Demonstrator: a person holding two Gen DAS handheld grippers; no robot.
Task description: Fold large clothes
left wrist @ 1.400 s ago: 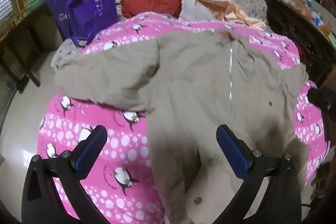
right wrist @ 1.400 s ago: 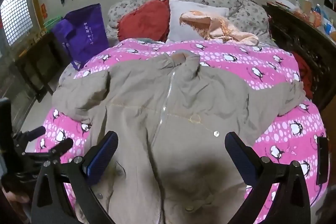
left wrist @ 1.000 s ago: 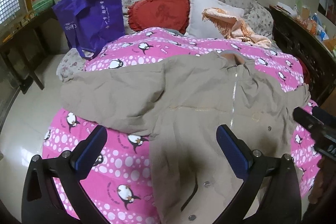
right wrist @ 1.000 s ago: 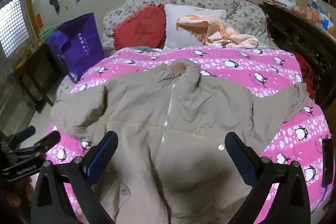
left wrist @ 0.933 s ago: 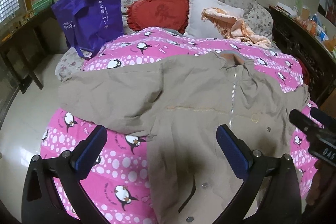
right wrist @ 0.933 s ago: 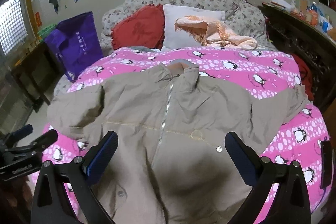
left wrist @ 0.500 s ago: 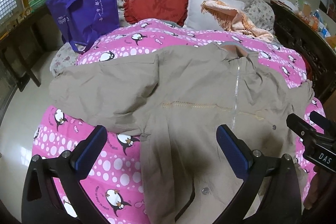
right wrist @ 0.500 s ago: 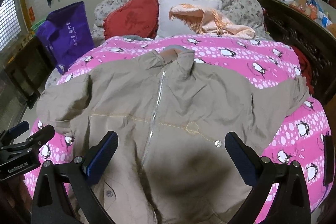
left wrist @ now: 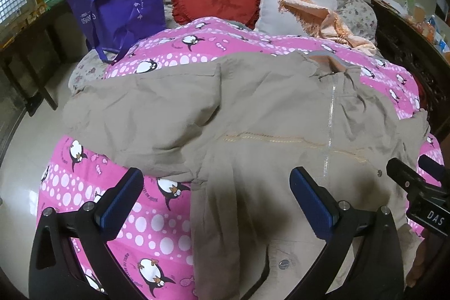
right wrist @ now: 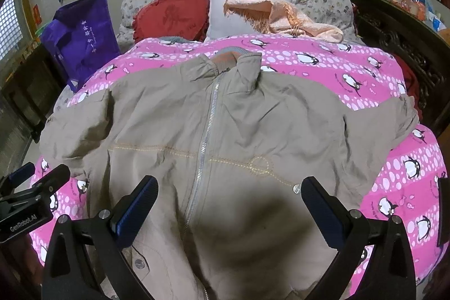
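A large tan zip-up jacket point(right wrist: 225, 137) lies front up and spread flat on a pink penguin-print bedspread point(right wrist: 323, 61), collar toward the pillows, sleeves out to both sides. It also shows in the left wrist view point(left wrist: 253, 125). My left gripper point(left wrist: 216, 187) is open and empty, above the jacket's left side near the hem. My right gripper point(right wrist: 229, 196) is open and empty, above the jacket's lower middle. Each gripper shows at the edge of the other's view.
A purple tote bag point(left wrist: 118, 4) stands at the bed's left. A red heart cushion point(right wrist: 171, 16), a white pillow point(right wrist: 233, 4) and a peach shawl point(right wrist: 284, 16) lie at the head. Dark wooden furniture point(right wrist: 399, 30) runs along the right. Floor point(left wrist: 25, 148) lies left.
Both grippers have shifted slightly over the jacket and stay open. The jacket lies the same, spread on the bed.
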